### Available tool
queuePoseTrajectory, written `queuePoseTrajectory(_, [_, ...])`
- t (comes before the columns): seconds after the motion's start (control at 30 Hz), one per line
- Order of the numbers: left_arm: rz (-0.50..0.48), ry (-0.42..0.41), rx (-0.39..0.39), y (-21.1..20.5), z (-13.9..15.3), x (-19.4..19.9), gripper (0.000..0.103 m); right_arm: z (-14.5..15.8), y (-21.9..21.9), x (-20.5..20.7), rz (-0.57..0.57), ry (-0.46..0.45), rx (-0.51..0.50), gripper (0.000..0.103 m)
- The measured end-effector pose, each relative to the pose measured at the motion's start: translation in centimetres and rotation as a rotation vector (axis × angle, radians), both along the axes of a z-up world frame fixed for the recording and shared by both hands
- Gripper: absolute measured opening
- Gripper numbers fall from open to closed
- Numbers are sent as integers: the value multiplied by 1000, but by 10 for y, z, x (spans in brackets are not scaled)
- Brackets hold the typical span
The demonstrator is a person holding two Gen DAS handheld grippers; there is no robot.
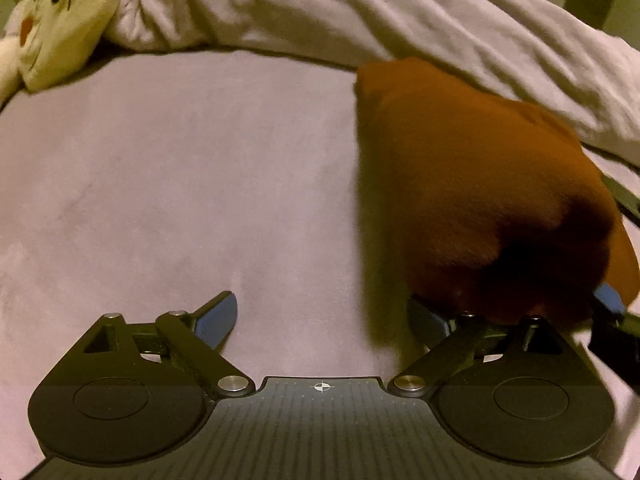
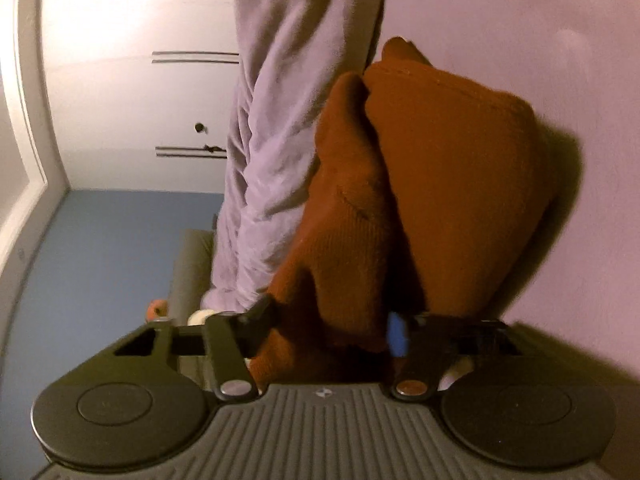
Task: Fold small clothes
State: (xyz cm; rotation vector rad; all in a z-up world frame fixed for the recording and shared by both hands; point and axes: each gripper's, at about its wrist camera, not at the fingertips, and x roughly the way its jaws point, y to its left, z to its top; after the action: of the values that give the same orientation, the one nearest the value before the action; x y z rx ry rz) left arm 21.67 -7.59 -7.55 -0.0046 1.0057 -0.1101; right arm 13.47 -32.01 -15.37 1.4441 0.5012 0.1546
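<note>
though blurred, cloth (image 2: 420, 184) reads as rust-brown knit, soft, light, limp, bunched in thick fold on lilac bed (image 1: 180, 184), beside rumpled duvet (image 1: 360, 16). right claw (image 2: 332, 328) partly spread, cloth between fingers; whether pads press it, cannot tell. left claw (image 1: 328, 316) spread wide, nothing between, cloth draped over its right finger. judgement: won't slip or break, sags when lifted; best hold at edge or corner, single layer, not bulk.
</note>
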Motion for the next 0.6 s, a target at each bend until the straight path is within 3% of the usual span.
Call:
queuePoseTrajectory(0.1, [6, -7, 13, -1, -2, 4, 96, 1, -1, -2, 7, -23, -29, 53])
queuePoseTrajectory(0.23, [21, 0, 2, 1, -4, 4, 96, -13, -2, -1, 4, 25, 83, 62])
queuePoseTrajectory(0.37, [28, 3, -6, 3, -4, 5, 96, 3, 5, -12, 15, 43, 49, 70])
queuePoseTrajectory(0.5, [32, -4, 2, 3, -5, 6, 96, 0, 16, -14, 54, 33, 119, 71])
queuePoseTrajectory(0.6, [38, -7, 5, 3, -6, 6, 96, -5, 14, -8, -20, 36, 140, 71])
